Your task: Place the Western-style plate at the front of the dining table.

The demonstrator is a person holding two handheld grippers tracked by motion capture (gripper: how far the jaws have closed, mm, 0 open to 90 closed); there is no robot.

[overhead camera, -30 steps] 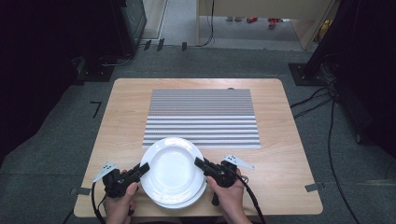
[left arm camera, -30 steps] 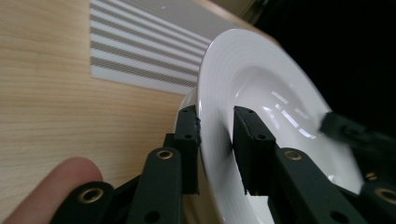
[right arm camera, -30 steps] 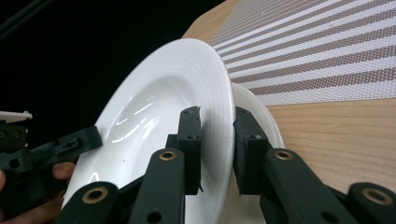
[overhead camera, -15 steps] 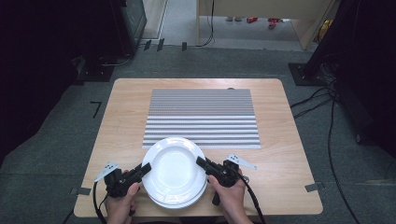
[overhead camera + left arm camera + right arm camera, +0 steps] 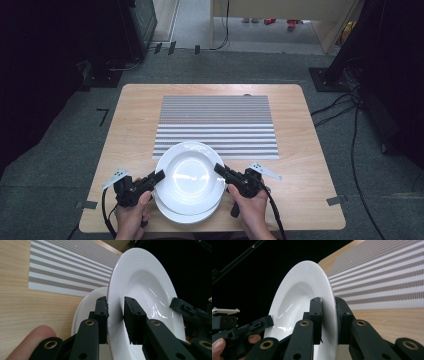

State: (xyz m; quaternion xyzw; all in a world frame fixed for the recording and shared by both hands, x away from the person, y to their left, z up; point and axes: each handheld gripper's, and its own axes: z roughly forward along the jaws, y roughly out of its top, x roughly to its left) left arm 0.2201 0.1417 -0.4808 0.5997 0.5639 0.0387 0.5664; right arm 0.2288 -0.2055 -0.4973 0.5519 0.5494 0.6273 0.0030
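Two white plates sat stacked at the near edge of the tabletop (image 5: 135,130) in the high view, the upper plate (image 5: 190,172) held between the left gripper (image 5: 156,177) and the right gripper (image 5: 220,170), one at each side of its rim, above the lower plate (image 5: 187,212); the striped placemat (image 5: 216,125) lay just beyond, straight ahead of both hands and about equally near each. In the left gripper view the fingers (image 5: 101,315) were clamped on the upper plate's rim — one above, one below. In the right gripper view the fingers (image 5: 315,315) likewise pinched the opposite rim. No brand, label or writing was legible anywhere.
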